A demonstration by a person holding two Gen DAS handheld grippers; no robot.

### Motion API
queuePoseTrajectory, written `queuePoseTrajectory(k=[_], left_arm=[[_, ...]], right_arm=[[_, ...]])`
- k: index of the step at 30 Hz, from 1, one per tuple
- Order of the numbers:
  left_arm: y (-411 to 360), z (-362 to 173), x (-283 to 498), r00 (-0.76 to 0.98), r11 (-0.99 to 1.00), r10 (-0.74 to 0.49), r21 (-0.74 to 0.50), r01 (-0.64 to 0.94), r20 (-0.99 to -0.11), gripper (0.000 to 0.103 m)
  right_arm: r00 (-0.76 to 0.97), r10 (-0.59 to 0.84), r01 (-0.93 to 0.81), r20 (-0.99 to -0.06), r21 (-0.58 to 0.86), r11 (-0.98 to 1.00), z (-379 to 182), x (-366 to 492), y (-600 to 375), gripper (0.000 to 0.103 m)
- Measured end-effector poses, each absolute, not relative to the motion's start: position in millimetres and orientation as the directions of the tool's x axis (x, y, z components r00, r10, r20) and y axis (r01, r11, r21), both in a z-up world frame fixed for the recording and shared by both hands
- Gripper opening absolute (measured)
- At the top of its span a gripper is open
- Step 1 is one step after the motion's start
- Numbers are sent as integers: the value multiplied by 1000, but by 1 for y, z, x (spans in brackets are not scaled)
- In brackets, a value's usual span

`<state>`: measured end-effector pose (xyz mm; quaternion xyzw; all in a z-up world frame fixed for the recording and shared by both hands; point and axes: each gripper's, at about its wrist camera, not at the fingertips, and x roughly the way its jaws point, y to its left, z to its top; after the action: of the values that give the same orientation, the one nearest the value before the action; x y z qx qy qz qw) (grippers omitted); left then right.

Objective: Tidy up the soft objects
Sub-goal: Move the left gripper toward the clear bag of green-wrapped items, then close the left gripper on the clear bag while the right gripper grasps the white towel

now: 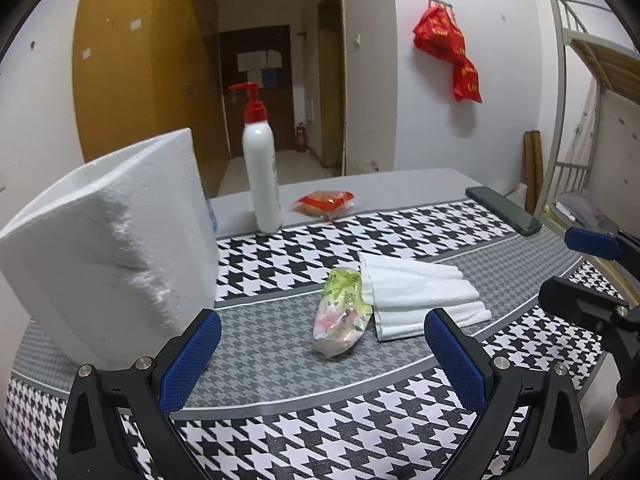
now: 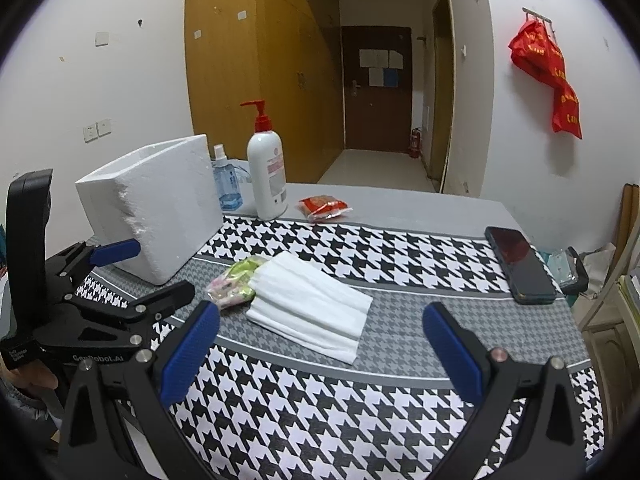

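Note:
A folded white towel (image 1: pixel 420 296) (image 2: pixel 312 308) lies on the houndstooth cloth, with a green and pink soft packet (image 1: pixel 344 316) (image 2: pixel 236 284) touching its left side. A white foam box (image 1: pixel 112 240) (image 2: pixel 156 208) stands at the left. A small red packet (image 1: pixel 324 202) (image 2: pixel 324 207) lies further back. My left gripper (image 1: pixel 322 360) is open and empty, just short of the green packet. My right gripper (image 2: pixel 320 352) is open and empty, just short of the towel. Each gripper shows at the edge of the other's view.
A white pump bottle (image 1: pixel 260 160) (image 2: pixel 267 168) with a red top stands behind the cloth, beside a blue spray bottle (image 2: pixel 226 180). A black phone (image 2: pixel 520 264) (image 1: pixel 504 210) lies at the right of the table. A bunk bed frame (image 1: pixel 580 120) is at far right.

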<state>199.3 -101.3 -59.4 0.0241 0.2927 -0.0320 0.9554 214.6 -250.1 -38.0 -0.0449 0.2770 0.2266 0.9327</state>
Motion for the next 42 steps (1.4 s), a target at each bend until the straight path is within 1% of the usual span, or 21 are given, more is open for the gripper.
queuePoseTrajectory(k=[5, 10, 13, 19, 21, 22, 23, 27, 29, 31, 32, 37, 40, 42], left_arm=[[-102, -66, 212, 803, 996, -63, 17, 90, -592, 102], [-104, -70, 224, 787, 994, -48, 49, 99, -616, 100], [-104, -76, 234, 762, 993, -48, 53, 107, -646, 95], [-103, -87, 245, 722, 990, -70, 38, 132, -689, 90], [-102, -89, 247, 719, 991, -65, 42, 130, -692, 86], [-102, -89, 248, 715, 991, -64, 42, 129, -696, 82], [-101, -90, 250, 708, 990, -74, 32, 135, -703, 80], [-101, -94, 257, 690, 989, -95, 14, 150, -717, 75], [-101, -97, 260, 677, 988, -101, 6, 154, -729, 75], [-100, -98, 262, 668, 987, -111, -5, 158, -736, 74], [-100, -99, 263, 667, 987, -109, -4, 158, -737, 70], [-100, -103, 267, 658, 987, -114, -8, 161, -744, 60], [-101, -105, 268, 658, 985, -122, -10, 172, -743, 57], [-101, -104, 268, 659, 982, -148, -28, 189, -738, 56]], right_arm=[[734, 392, -439, -555, 54, 897, -45, 221, -251, 103], [730, 391, -434, -561, 61, 899, -48, 223, -253, 103], [727, 387, -430, -567, 64, 901, -50, 225, -254, 103], [724, 383, -428, -574, 63, 902, -52, 230, -253, 103], [722, 384, -428, -576, 64, 901, -52, 231, -252, 103], [722, 381, -426, -577, 63, 902, -52, 232, -252, 103], [722, 380, -426, -578, 62, 903, -52, 233, -252, 103], [719, 382, -427, -581, 65, 902, -52, 235, -251, 103], [717, 383, -429, -583, 64, 901, -52, 237, -250, 103], [714, 382, -430, -586, 62, 901, -53, 239, -249, 103], [713, 380, -430, -589, 62, 901, -53, 240, -248, 103], [709, 381, -429, -593, 66, 901, -54, 244, -247, 103], [707, 382, -432, -595, 64, 900, -55, 246, -245, 103], [704, 383, -434, -598, 63, 898, -55, 248, -245, 103]])
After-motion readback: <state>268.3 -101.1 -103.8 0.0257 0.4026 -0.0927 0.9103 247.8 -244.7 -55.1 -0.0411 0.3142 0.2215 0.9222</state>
